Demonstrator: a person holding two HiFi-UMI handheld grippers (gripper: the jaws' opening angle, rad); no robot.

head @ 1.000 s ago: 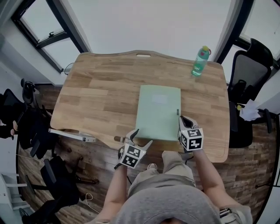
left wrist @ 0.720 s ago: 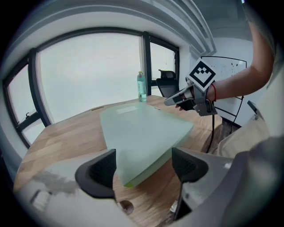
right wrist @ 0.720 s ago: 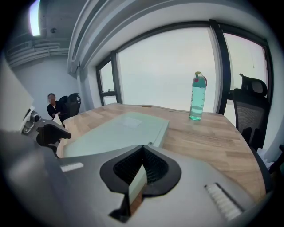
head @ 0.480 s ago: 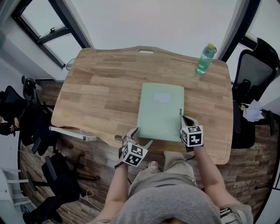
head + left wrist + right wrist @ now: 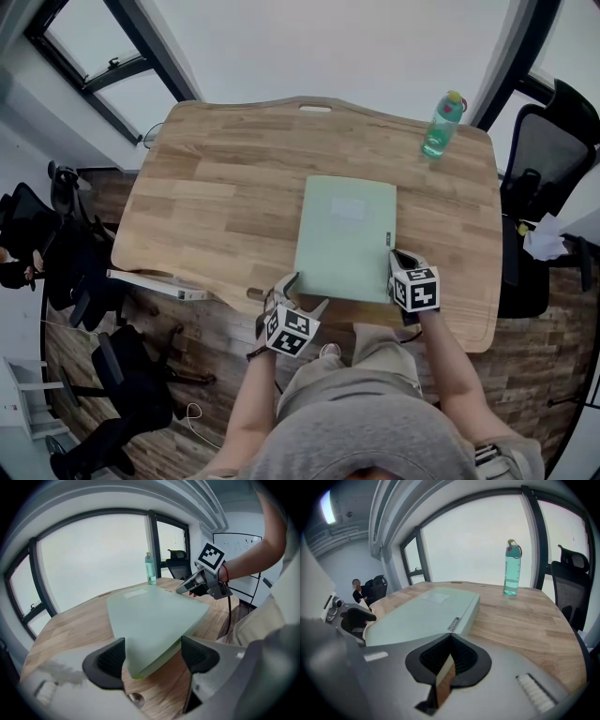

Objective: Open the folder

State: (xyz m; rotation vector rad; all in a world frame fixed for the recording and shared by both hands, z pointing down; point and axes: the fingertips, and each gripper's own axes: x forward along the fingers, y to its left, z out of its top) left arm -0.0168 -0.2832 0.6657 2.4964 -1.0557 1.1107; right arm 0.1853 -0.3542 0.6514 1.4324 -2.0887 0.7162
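Observation:
A pale green folder (image 5: pixel 345 234) lies closed and flat on the wooden table (image 5: pixel 216 206), with a small tab (image 5: pixel 453 623) on its right edge. My left gripper (image 5: pixel 306 292) is at the folder's near left corner. In the left gripper view its jaws (image 5: pixel 152 656) have just been opening and stand open, with that corner of the folder (image 5: pixel 150 616) between the pads, untouched. My right gripper (image 5: pixel 397 259) is at the folder's near right edge. In the right gripper view its jaws (image 5: pixel 449 654) are shut, with nothing seen held, and the folder (image 5: pixel 422 613) lies just ahead.
A teal water bottle (image 5: pixel 441 125) stands at the table's far right corner. Black office chairs (image 5: pixel 539 150) stand to the right and lower left of the table. The table's near edge runs just below both grippers.
Both grippers have sunk a little at the folder's near edge. The folder has not moved.

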